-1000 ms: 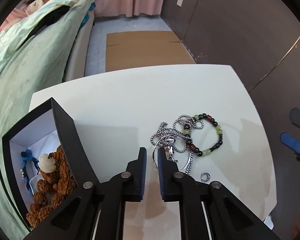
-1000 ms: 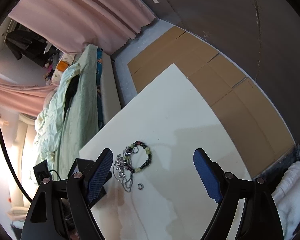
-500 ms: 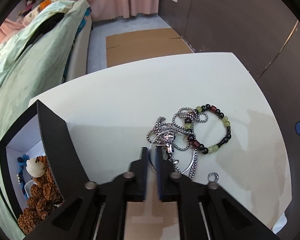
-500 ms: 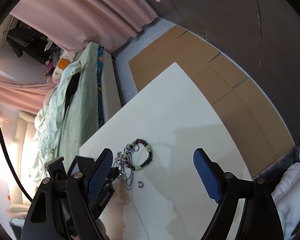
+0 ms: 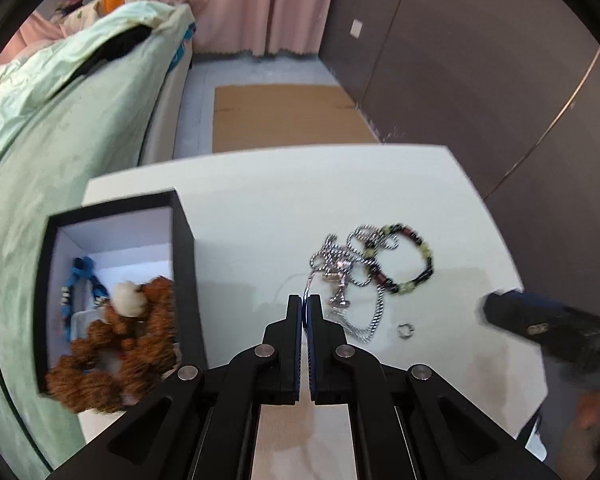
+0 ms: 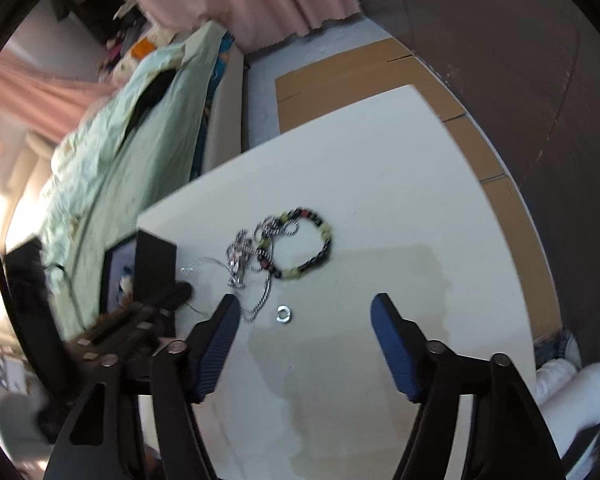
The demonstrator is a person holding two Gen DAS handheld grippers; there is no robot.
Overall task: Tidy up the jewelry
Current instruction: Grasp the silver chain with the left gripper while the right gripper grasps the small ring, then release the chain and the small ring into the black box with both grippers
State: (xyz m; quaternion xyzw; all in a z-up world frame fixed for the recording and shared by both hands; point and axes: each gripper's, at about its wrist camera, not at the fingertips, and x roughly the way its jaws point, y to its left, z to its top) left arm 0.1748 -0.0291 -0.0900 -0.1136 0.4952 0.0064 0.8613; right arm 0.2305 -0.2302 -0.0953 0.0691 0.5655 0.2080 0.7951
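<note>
The left gripper (image 5: 305, 300) has its pads pressed together, and whatever thin silver piece they pinch is hidden between them, so which item it is cannot be told; the silver chains (image 5: 350, 276) are tangled and smeared, their links and pendant unreadable; the black box (image 5: 184, 264) is cut by the left gripper's body at its near corner, and the brown beads (image 5: 112, 356) inside blur into one mass; the right gripper (image 5: 512, 308) shows only as a blurred tip in the left wrist view; the small ring (image 6: 285, 313) is too small to read
</note>
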